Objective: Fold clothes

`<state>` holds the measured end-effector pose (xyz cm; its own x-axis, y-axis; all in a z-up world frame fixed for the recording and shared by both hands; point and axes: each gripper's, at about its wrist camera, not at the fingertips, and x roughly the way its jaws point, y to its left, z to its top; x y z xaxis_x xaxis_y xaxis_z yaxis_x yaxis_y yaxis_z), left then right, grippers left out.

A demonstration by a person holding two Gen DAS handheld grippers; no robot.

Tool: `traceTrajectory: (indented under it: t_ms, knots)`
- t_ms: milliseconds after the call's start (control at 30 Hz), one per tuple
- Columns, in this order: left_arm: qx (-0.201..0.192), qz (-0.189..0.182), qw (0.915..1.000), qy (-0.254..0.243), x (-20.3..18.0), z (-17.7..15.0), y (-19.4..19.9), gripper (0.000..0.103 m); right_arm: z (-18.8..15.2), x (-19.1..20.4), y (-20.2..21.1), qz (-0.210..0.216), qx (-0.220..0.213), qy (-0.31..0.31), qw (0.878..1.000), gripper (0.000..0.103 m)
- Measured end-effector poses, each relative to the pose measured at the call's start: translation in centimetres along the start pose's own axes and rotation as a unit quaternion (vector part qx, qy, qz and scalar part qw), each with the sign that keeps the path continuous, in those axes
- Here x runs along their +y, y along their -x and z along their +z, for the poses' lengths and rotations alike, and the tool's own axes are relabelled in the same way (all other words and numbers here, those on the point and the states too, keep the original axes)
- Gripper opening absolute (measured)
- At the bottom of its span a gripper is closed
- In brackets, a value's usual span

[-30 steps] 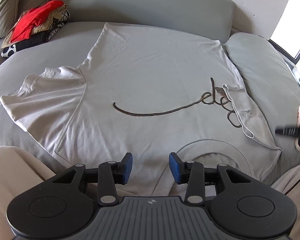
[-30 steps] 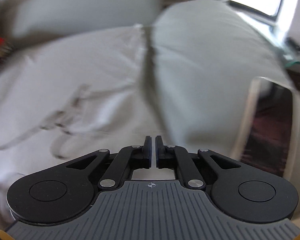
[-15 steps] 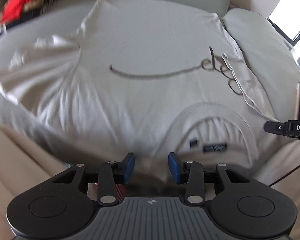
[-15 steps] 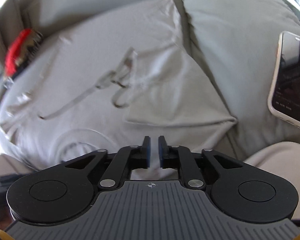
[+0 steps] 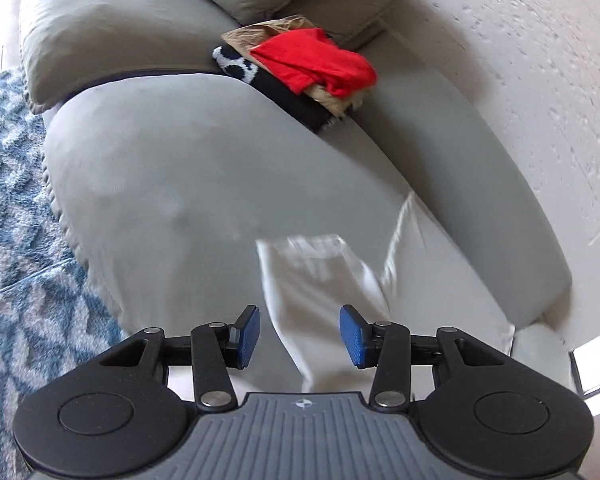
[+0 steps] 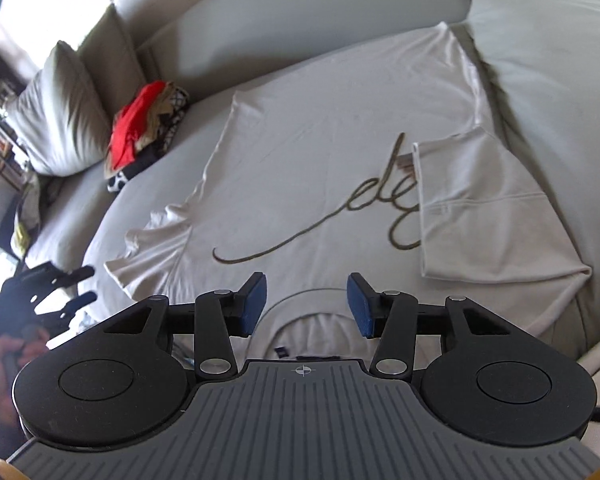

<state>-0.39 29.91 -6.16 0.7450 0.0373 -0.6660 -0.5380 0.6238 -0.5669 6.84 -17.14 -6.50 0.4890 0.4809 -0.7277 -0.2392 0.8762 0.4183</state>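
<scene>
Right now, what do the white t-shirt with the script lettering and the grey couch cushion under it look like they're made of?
White t-shirt with dark script lettering: apparently soft matte knit, likely cotton jersey; it drapes in fine wrinkles, and the folded-in sleeve shows a stitched hem. Grey couch cushion: seemingly smooth matte woven or microfibre upholstery, faintly mottled, no sheen; the exact fibre is unclear.

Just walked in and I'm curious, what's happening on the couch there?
A person holding a gripper in each hand is folding a white T-shirt spread on the grey couch. One sleeve is already folded in. The right gripper and the left gripper are both open, holding nothing.
</scene>
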Motion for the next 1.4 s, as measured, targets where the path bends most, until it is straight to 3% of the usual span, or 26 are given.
traceTrajectory:
  t_ms: [133, 300, 433, 467, 500, 533, 733, 767, 867, 1000, 1133, 1200, 1233, 1300, 1367, 1400]
  knots:
    - [0.024, -0.012, 0.9996, 0.007, 0.9, 1.8, -2.8, 0.039, 0.1, 0.3, -0.3, -0.004, -0.001, 0.001, 1.0, 0.051]
    - [0.051, 0.003, 0.9987, 0.0, 1.2, 2.4, -5.4, 0.032, 0.1, 0.0, -0.3, -0.011, -0.002, -0.004, 1.0, 0.051]
    - [0.045, -0.005, 0.9989, -0.007, 1.2, 2.8, -5.9, 0.03, 0.1, -0.5, -0.4, -0.015, 0.0, -0.013, 1.0, 0.051]
    - [0.044, -0.002, 0.999, -0.014, 1.1, 2.8, -6.0, 0.023, 0.0, -0.6, -0.4, -0.014, -0.001, -0.016, 1.0, 0.051]
    - [0.043, 0.006, 0.9988, -0.025, 0.8, 2.9, -6.1, 0.006, 0.0, -0.8, -0.3, -0.012, -0.002, -0.02, 1.0, 0.051]
    - [0.041, 0.013, 0.9984, -0.037, 0.5, 2.9, -6.0, 0.0, 0.0, -1.0, -0.2, -0.009, -0.003, -0.023, 1.0, 0.051]
    - [-0.009, 0.03, 0.9945, -0.1, -3.1, 2.2, -4.0, 0.0, 0.1, -2.1, 0.3, 0.003, -0.012, -0.044, 0.999, 0.051]
    - [-0.004, 0.027, 0.9914, -0.128, -4.3, 0.8, -4.2, 0.0, 0.0, -2.3, 0.4, 0.004, -0.013, -0.047, 0.999, 0.051]
    - [0.011, 0.02, 0.9771, -0.211, -7.8, -3.4, -4.5, 0.0, 0.0, -3.1, 0.8, 0.011, -0.017, -0.058, 0.998, 0.051]
    - [0.031, 0.01, 0.9469, -0.32, -12.5, -9.1, -5.0, 0.0, -0.1, -4.3, 1.4, 0.014, -0.025, -0.072, 0.997, 0.051]
    - [0.051, 0.0, 0.9041, -0.424, -17.2, -14.7, -5.5, 0.0, -0.4, -5.5, 1.8, 0.016, -0.024, -0.087, 0.996, 0.051]
    - [0.061, -0.004, 0.8783, -0.474, -19.6, -17.5, -5.7, 0.02, -0.6, -6.0, 1.9, 0.019, -0.019, -0.091, 0.995, 0.051]
    - [0.066, -0.007, 0.8642, -0.499, -20.8, -18.9, -5.8, 0.022, -0.7, -6.3, 2.1, 0.02, -0.018, -0.091, 0.996, 0.051]
    - [0.061, -0.004, 0.8823, -0.467, -19.7, -17.9, -4.9, 0.03, -0.8, -6.7, 2.4, 0.018, -0.022, -0.089, 0.996, 0.051]
    - [0.057, -0.002, 0.8993, -0.434, -18.6, -16.8, -4.0, 0.045, -1.0, -7.2, 2.5, 0.017, -0.026, -0.094, 0.995, 0.051]
    - [0.054, -0.001, 0.9072, -0.417, -18.1, -16.3, -3.5, 0.045, -1.1, -7.5, 2.5, 0.018, -0.027, -0.098, 0.995, 0.051]
